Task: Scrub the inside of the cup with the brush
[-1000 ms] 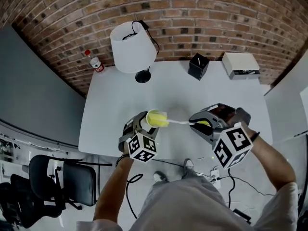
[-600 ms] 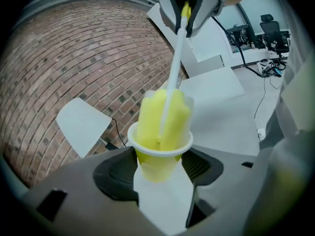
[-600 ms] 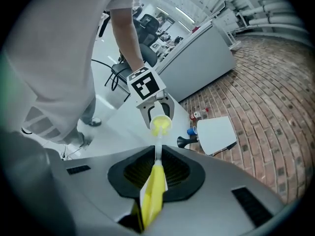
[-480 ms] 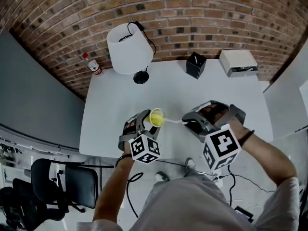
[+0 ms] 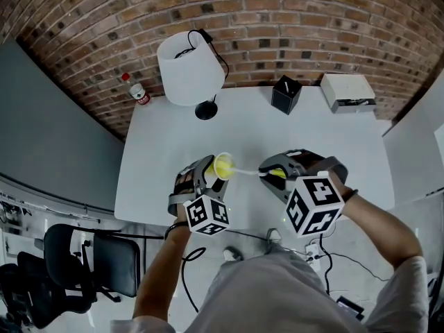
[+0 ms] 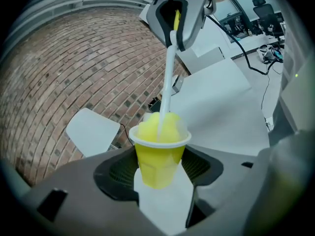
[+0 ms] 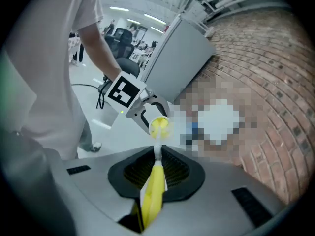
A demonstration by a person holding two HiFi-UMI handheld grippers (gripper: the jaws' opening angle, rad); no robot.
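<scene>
Cup (image 6: 158, 156) looks light and crushable; the left gripper (image 5: 202, 180) pinches its lower body. The right gripper (image 7: 153, 181) clamps the stiff brush (image 6: 160, 126) handle, head inside.

Head view: I read bright, even indoor light. The white desk (image 5: 319, 137) is close to washed out, and shadows on it are faint and soft. Strong fisheye; the brick wall (image 5: 291, 19) bows across the top. Focus holds throughout.

Left gripper view: dark vignette at the corners. The cup (image 6: 158, 154) is sharp, the foreground soft, with pale glare at top right.

Right gripper view: ceiling strip lights (image 7: 133, 10) are bright at the top. The brush (image 7: 153, 191) handle is slightly blurred near the lens. Mosaic patch mid-right, dark rounded corners.
</scene>
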